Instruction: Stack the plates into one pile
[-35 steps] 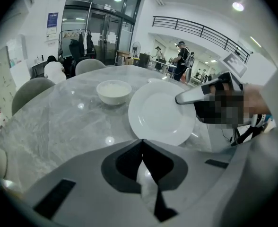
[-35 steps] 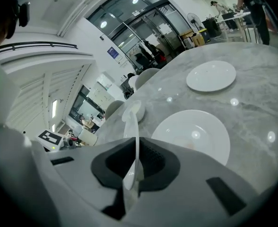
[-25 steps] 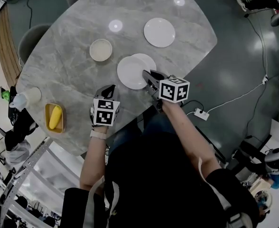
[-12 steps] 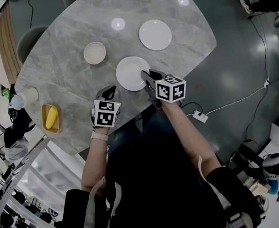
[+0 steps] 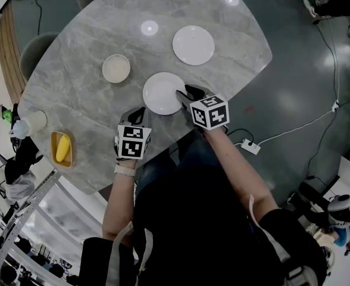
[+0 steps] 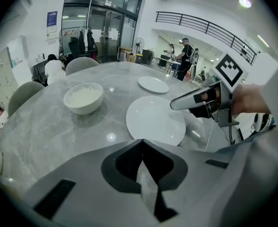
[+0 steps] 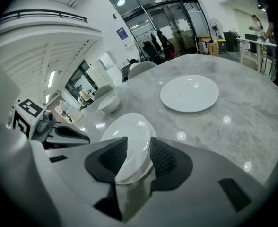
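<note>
Grey marble desk (image 5: 74,82), two white plates lying well apart.
We judge ourselves between stacking steps. The near plate (image 5: 161,93) lies flat before us, and the right claw (image 5: 183,93) has just been opening, its jaws now loose around that plate's rim. The far plate (image 5: 193,44) waits alone, so next we must reach out, pinch its thin rim and carry it over. The left claw (image 5: 138,112) hovers closed and empty nearby. The bowl (image 5: 116,68) sits off to the left, and nothing blocks the path.

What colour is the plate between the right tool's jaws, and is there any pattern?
The plate is plain white with no pattern. It shows best in the right gripper view.
</note>
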The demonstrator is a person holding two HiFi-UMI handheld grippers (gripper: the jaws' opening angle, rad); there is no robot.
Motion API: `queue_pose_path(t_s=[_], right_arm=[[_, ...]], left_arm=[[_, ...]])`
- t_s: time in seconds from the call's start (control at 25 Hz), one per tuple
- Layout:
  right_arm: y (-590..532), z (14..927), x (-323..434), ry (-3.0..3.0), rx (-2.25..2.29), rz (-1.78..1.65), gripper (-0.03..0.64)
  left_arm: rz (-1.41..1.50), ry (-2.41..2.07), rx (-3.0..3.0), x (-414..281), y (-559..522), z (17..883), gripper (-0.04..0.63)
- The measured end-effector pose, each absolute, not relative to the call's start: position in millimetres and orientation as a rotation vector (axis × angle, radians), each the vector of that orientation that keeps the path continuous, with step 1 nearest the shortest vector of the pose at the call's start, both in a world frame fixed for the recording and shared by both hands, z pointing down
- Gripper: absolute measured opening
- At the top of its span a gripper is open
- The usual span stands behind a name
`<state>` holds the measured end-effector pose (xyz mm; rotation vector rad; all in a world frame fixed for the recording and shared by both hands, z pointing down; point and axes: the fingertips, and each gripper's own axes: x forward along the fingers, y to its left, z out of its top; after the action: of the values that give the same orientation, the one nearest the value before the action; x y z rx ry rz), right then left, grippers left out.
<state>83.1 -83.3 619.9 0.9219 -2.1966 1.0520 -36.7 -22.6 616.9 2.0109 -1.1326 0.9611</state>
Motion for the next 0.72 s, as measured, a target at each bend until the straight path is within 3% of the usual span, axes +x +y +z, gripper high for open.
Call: queue_pose_path(t_s=[0.72], right_arm=[[-105.3, 595.4, 126.2, -2.248, 0.978, 0.978, 0.15]], left_arm=[[0.964, -1.165, 2.035, -4.4, -45.9, 606.5, 0.008]])
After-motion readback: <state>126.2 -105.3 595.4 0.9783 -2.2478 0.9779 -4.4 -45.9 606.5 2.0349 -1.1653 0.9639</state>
